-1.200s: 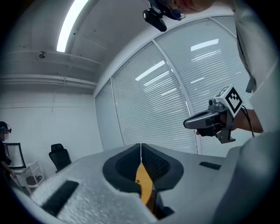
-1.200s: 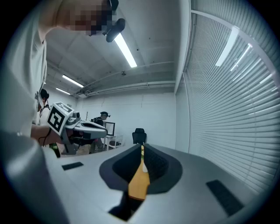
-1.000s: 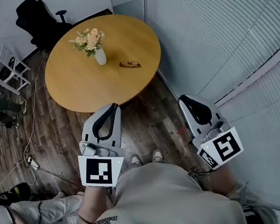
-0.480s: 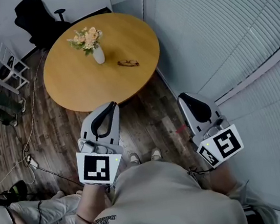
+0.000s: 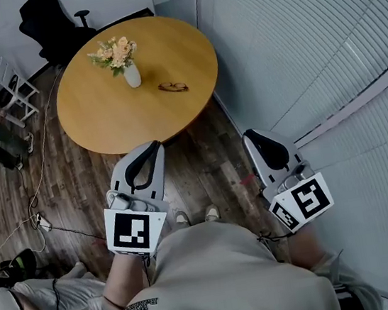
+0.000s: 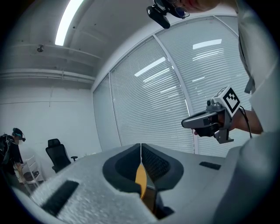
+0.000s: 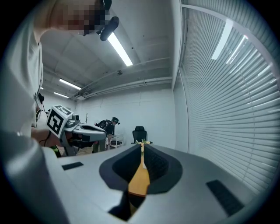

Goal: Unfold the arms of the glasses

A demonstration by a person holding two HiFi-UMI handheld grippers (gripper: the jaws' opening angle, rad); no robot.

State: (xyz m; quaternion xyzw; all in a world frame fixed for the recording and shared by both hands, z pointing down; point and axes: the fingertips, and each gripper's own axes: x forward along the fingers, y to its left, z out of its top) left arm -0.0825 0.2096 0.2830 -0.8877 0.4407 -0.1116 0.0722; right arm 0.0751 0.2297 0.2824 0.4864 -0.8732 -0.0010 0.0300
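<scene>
- Head view: one pair of glasses (image 5: 173, 87) lies on the round wooden table (image 5: 106, 138), just right of the single vase of flowers (image 5: 132, 74).
  - The long axis of the glasses runs roughly across the picture. Whether the arms are folded is too small to tell.
  - Both grippers are held low over the floor, well short of the table edge, and point toward it.
  - The glasses lie ahead of both, between their two lines of aim. In this picture the left gripper (image 5: 155, 147) looks the nearer and the right gripper (image 5: 249, 136) sits further off to the side.
  - Count: two grippers, one pair of glasses, one vase, one table.
- Left gripper view: its jaws [no gap shows] are pressed together at the tips with nothing held. Only an orange sliver of table shows through the slot behind them. The glasses are not visible here. The right gripper (image 6: 183, 124) hangs alongside.
- Right gripper view: these jaws are also closed tip to tip and empty. A strip of table and the flowers (image 7: 141, 142) sit right on its line of aim. The glasses cannot be made out.
- Judgement: both pairs of jaws need to open and travel forward before anything can be gripped.
</scene>
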